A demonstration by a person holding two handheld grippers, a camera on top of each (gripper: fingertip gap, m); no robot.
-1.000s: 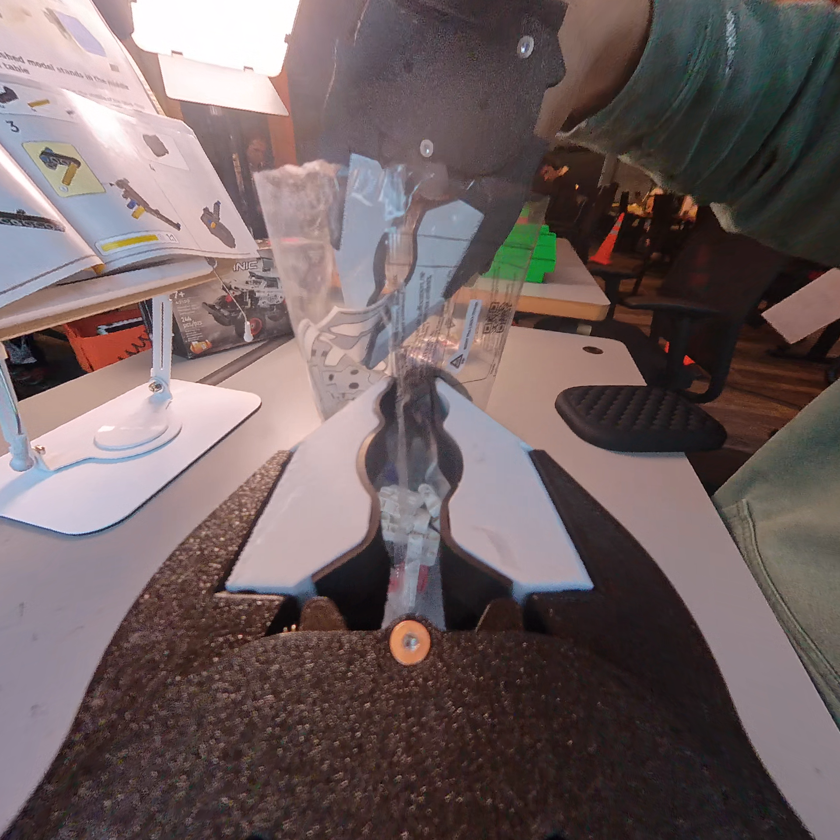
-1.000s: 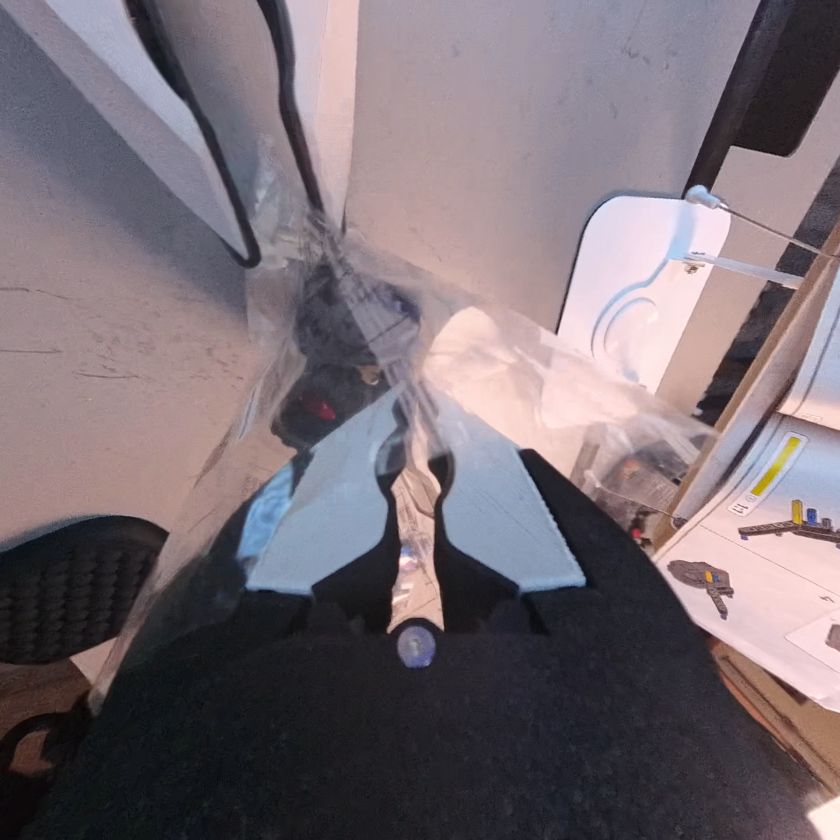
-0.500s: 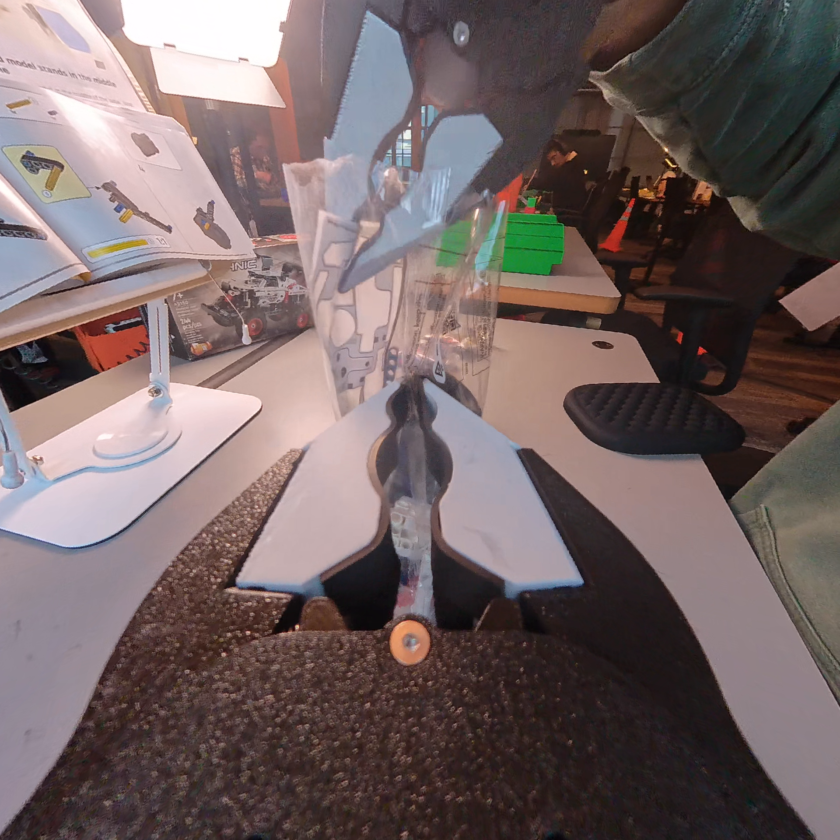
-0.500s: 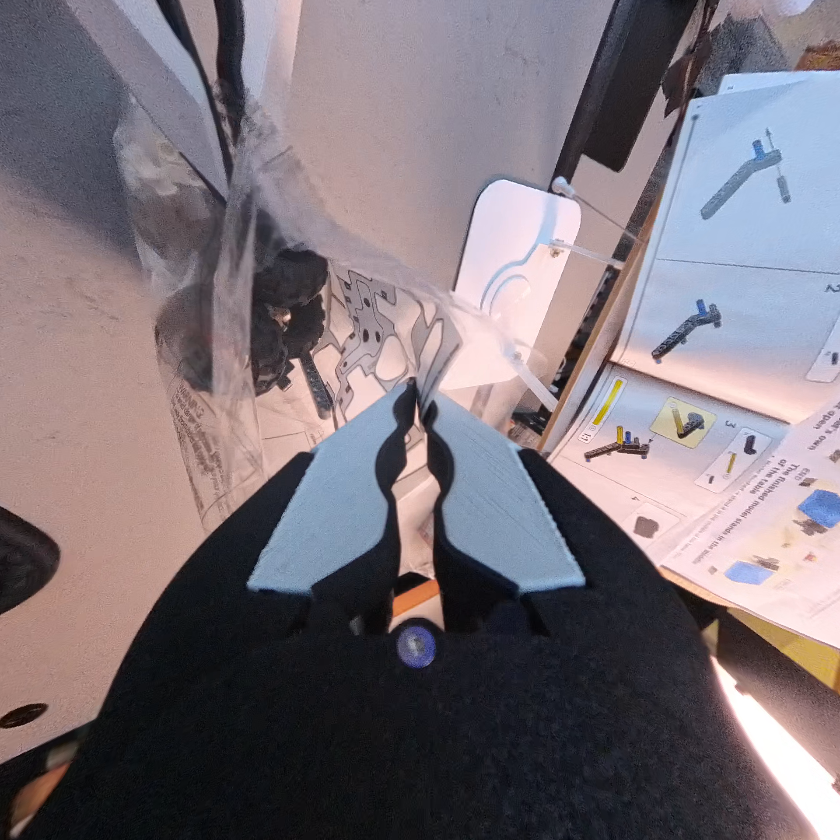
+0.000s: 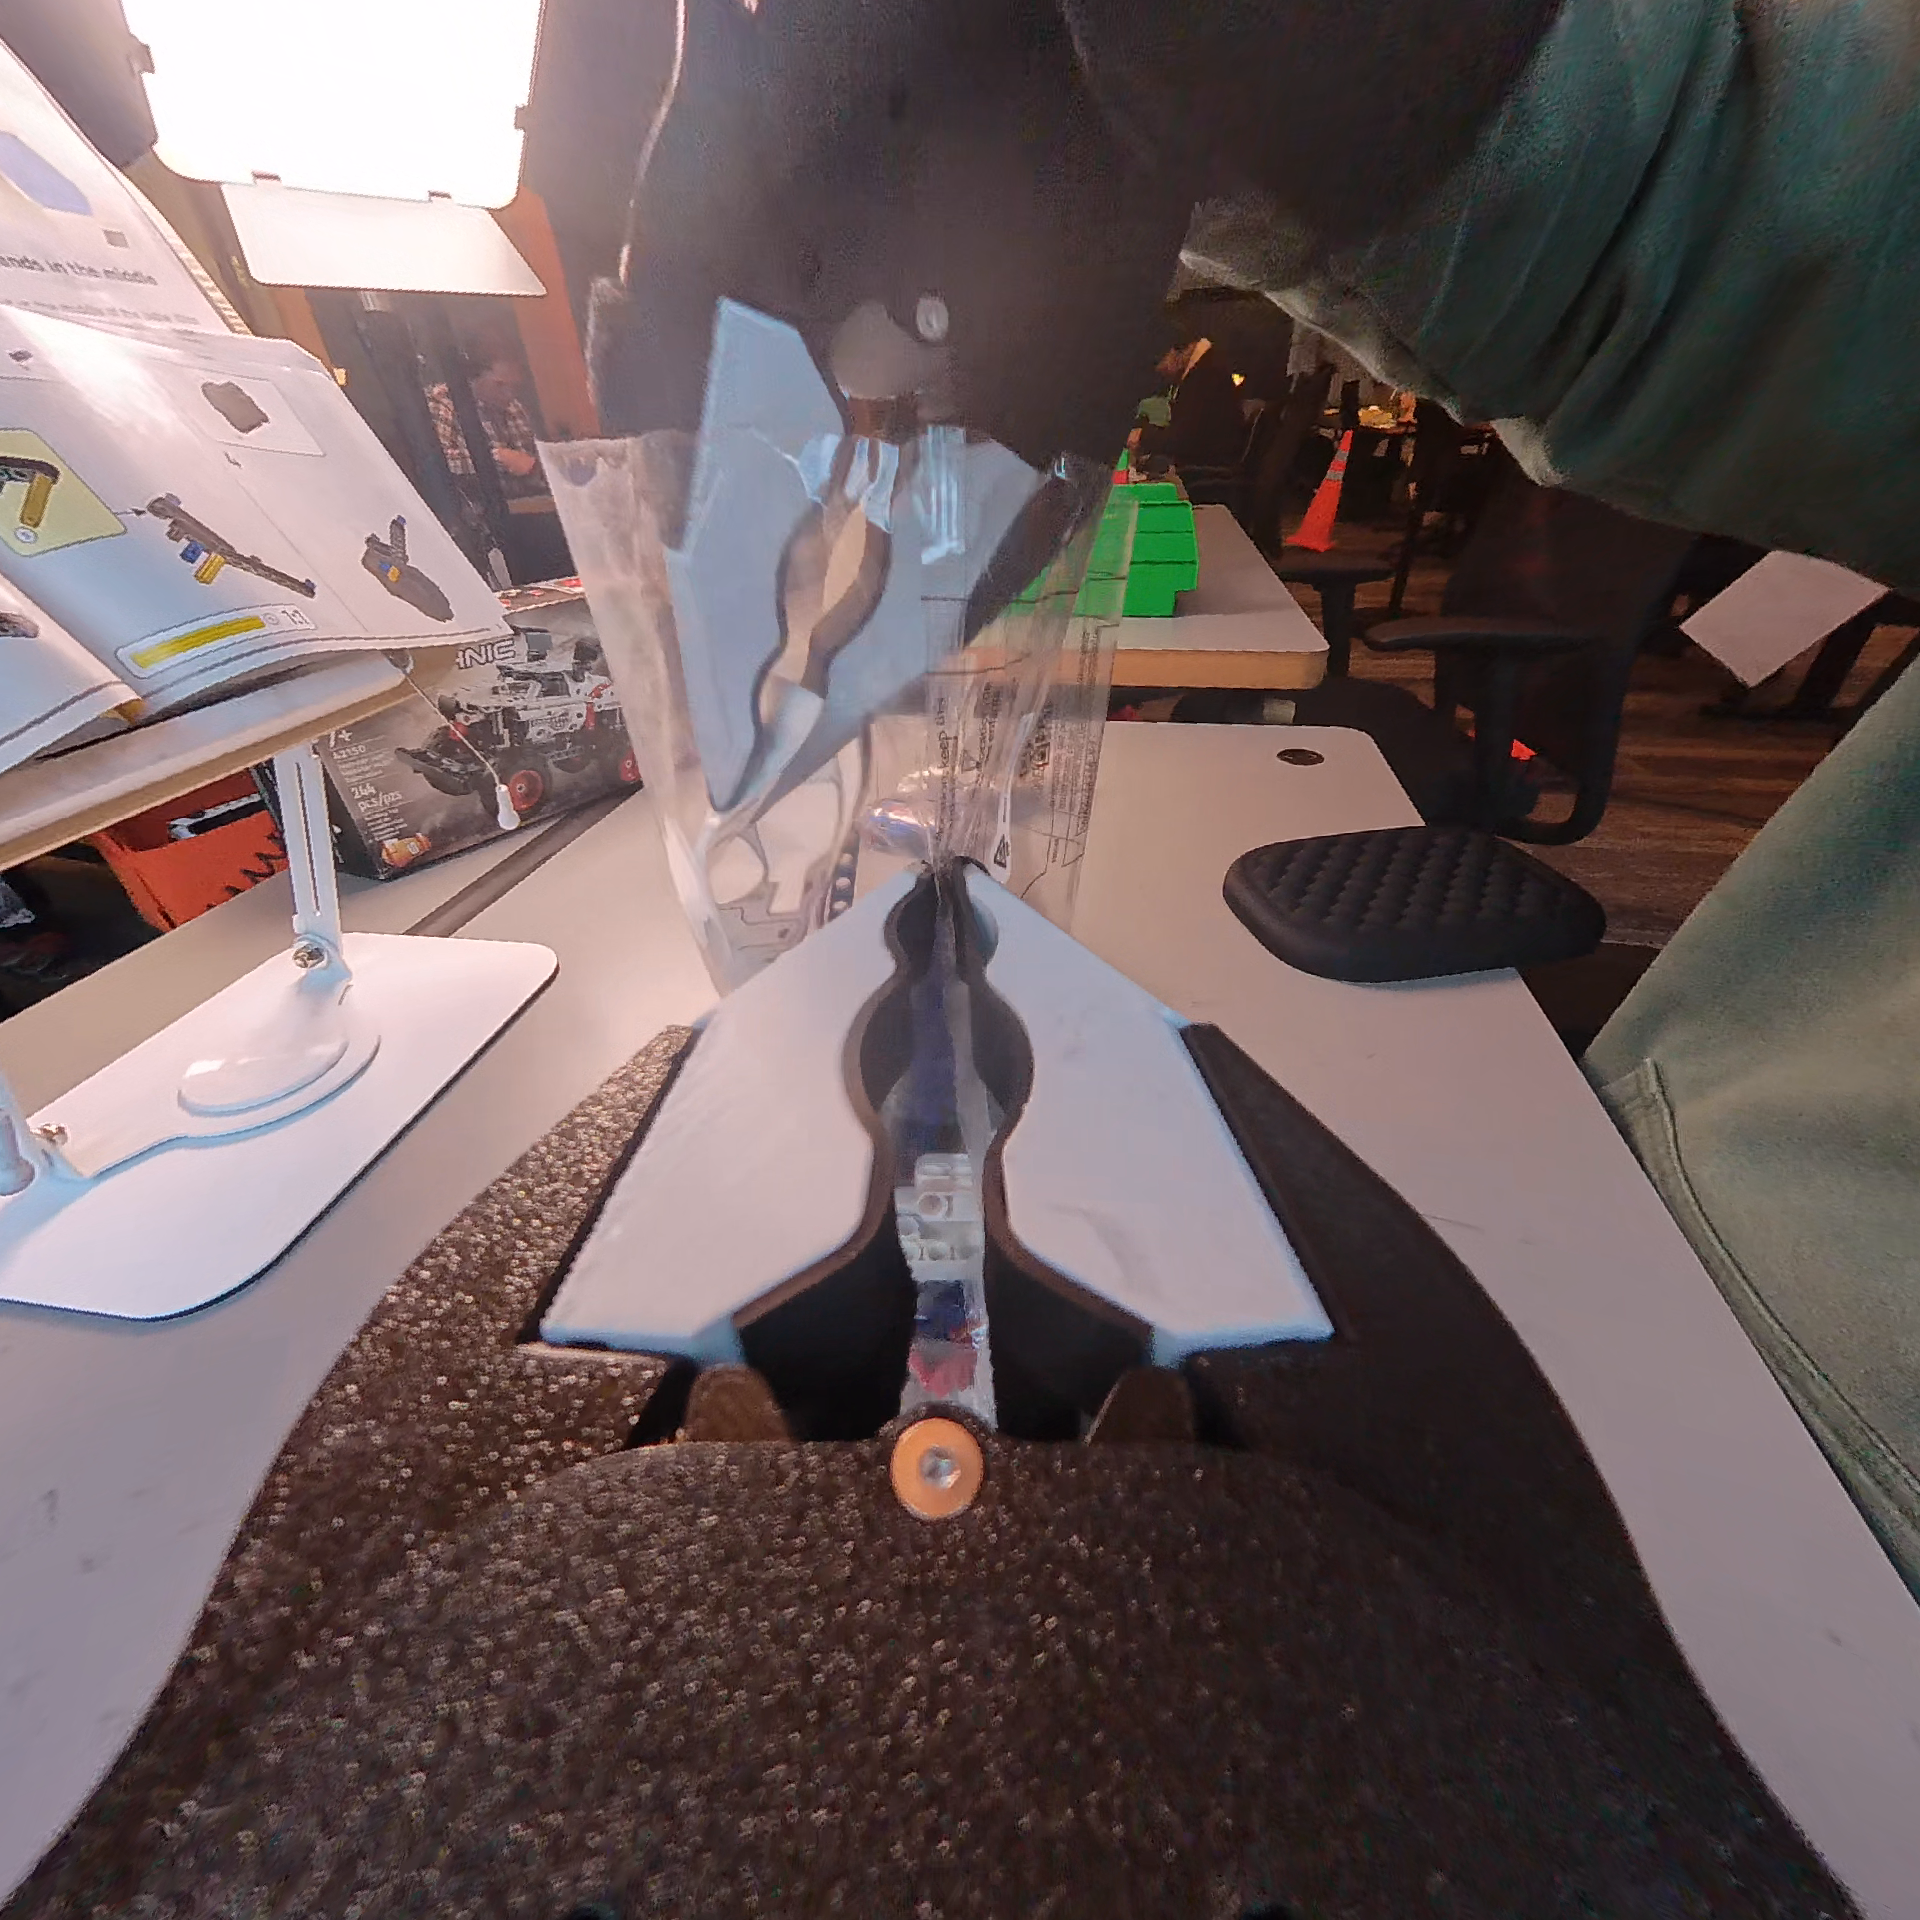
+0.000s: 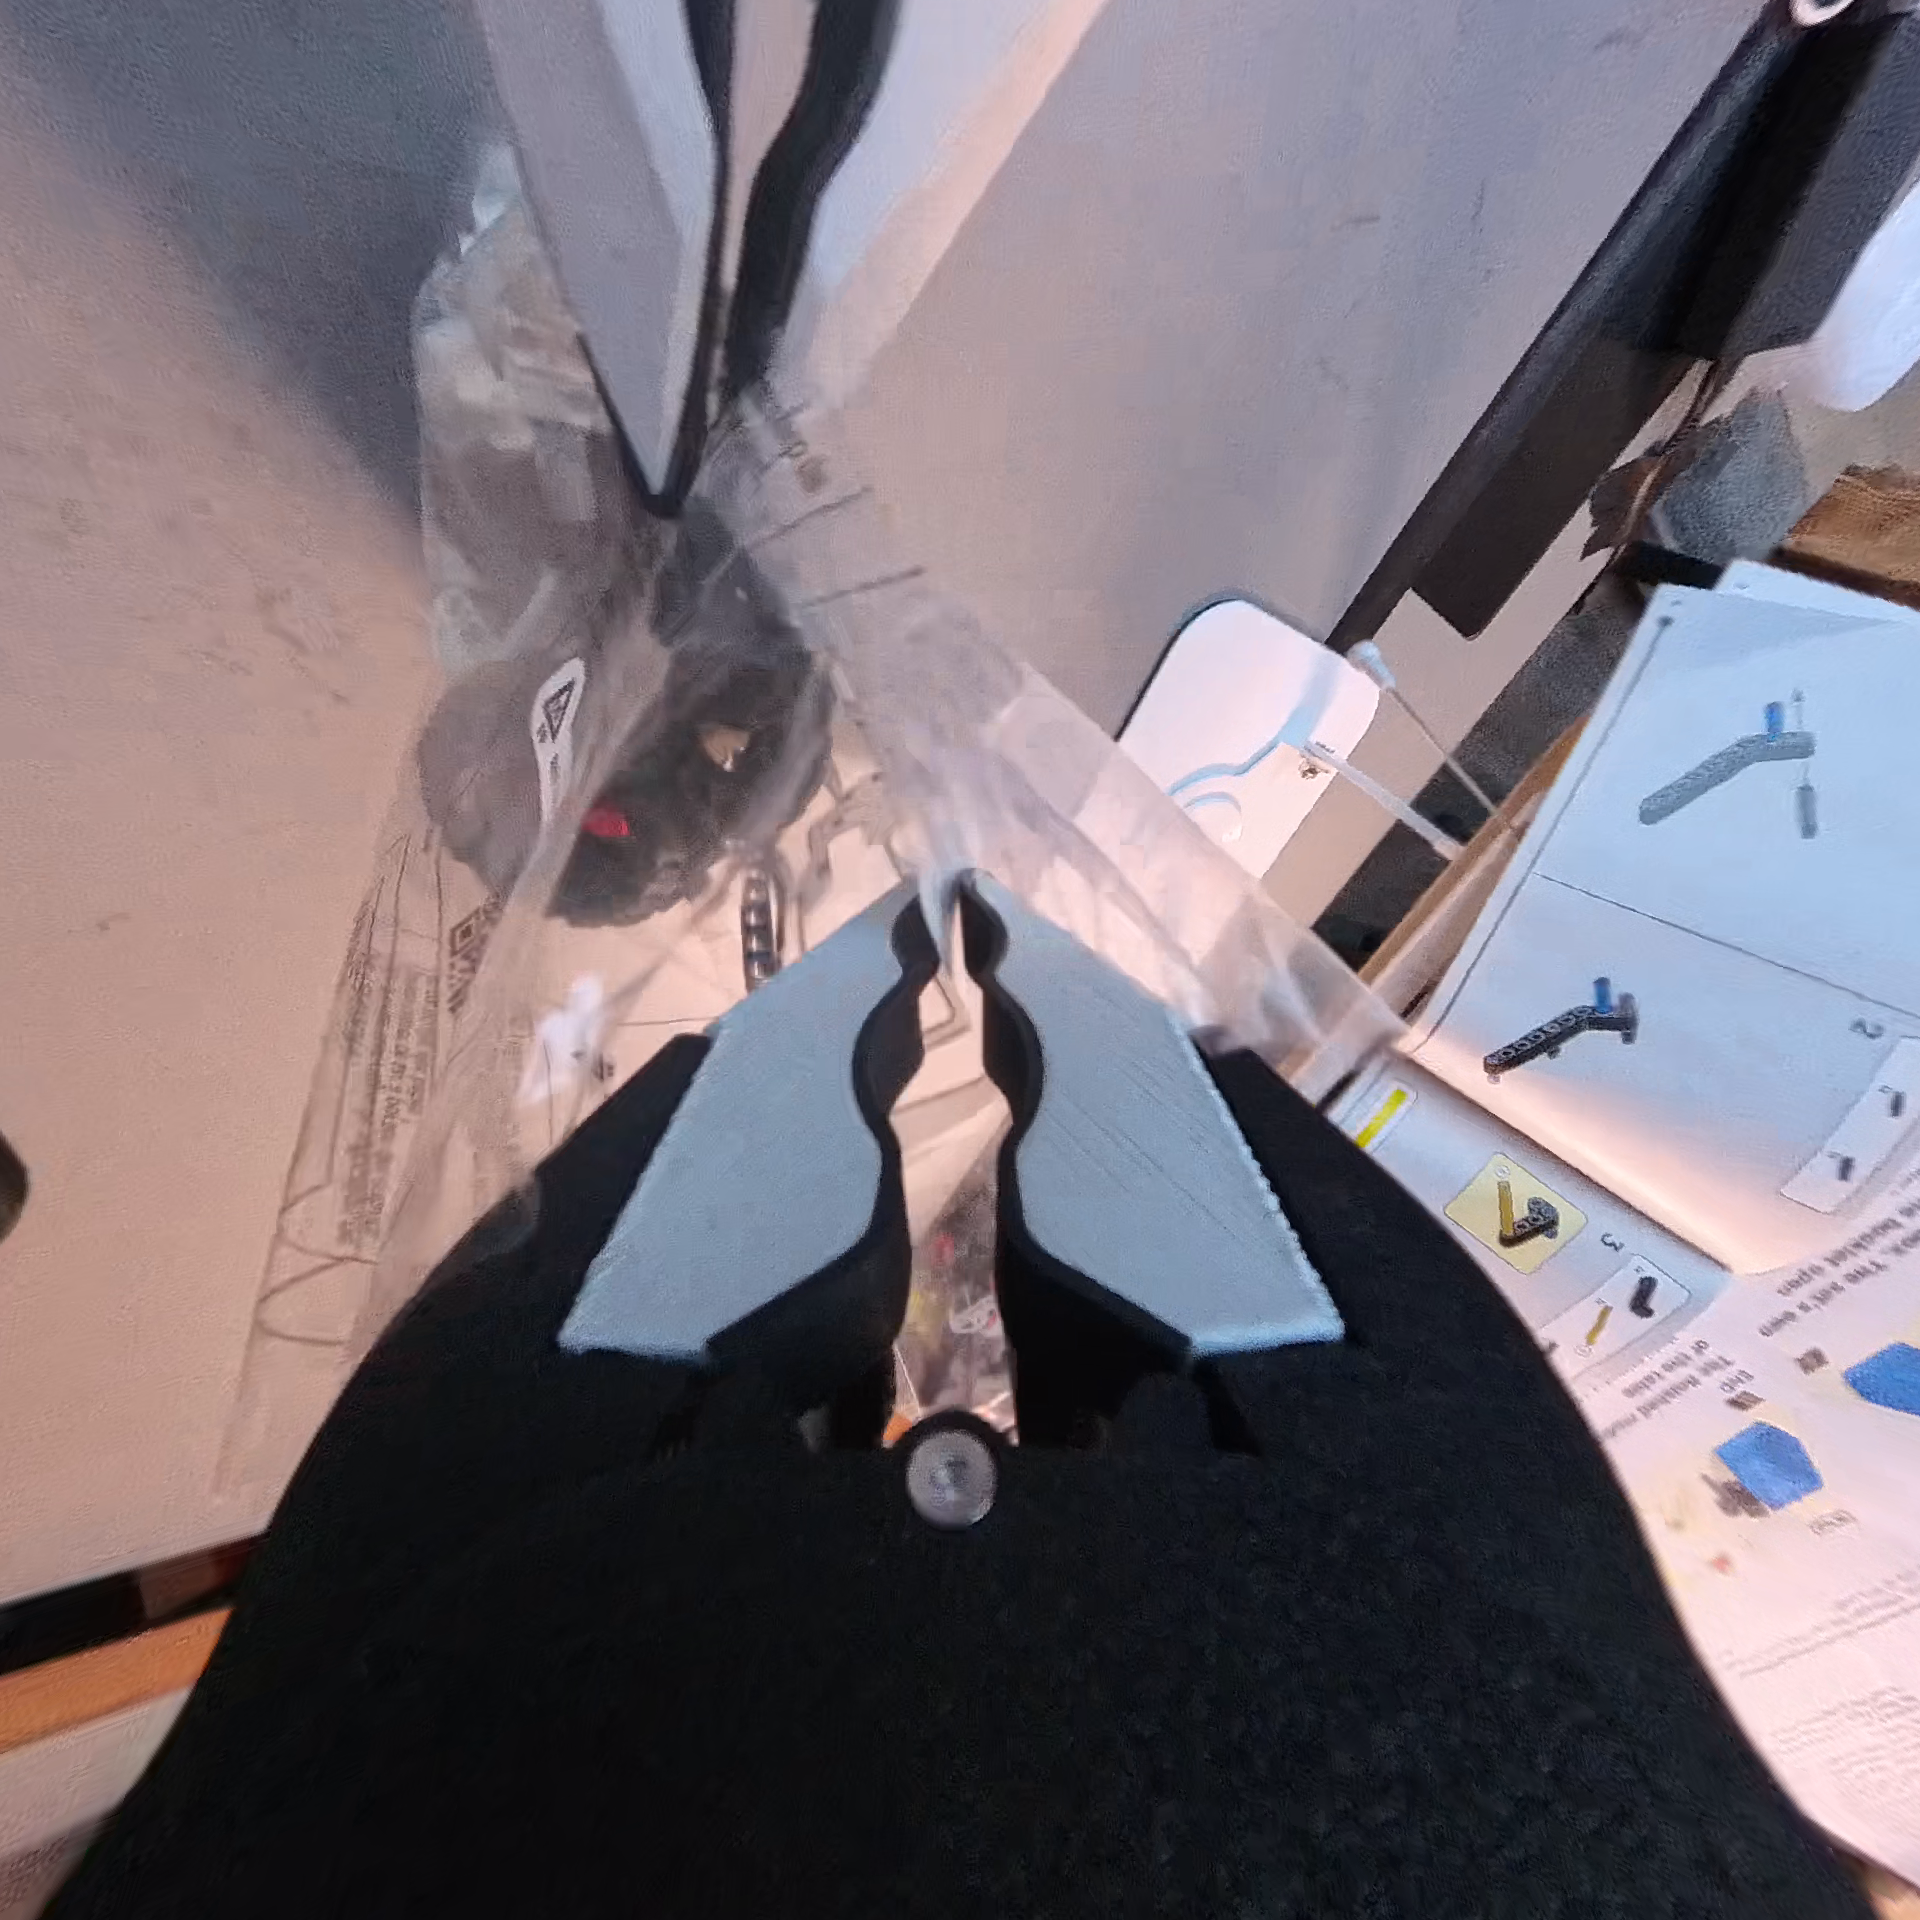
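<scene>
Above the worktop (image 5: 1351,1039) | clear plastic bag (image 5: 883,665) of small toy parts stands upright | left tongs (image 5: 943,883) pinch its lower part | right tongs (image 6: 951,883) pinch its upper edge from above

Clear parts bag (image 5: 821,665), upright, w/ black wheels

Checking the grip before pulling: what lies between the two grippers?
A clear plastic bag of small building pieces spans them. The left gripper pinches its lower part, the right gripper its upper edge, shown in both wrist views.
</scene>
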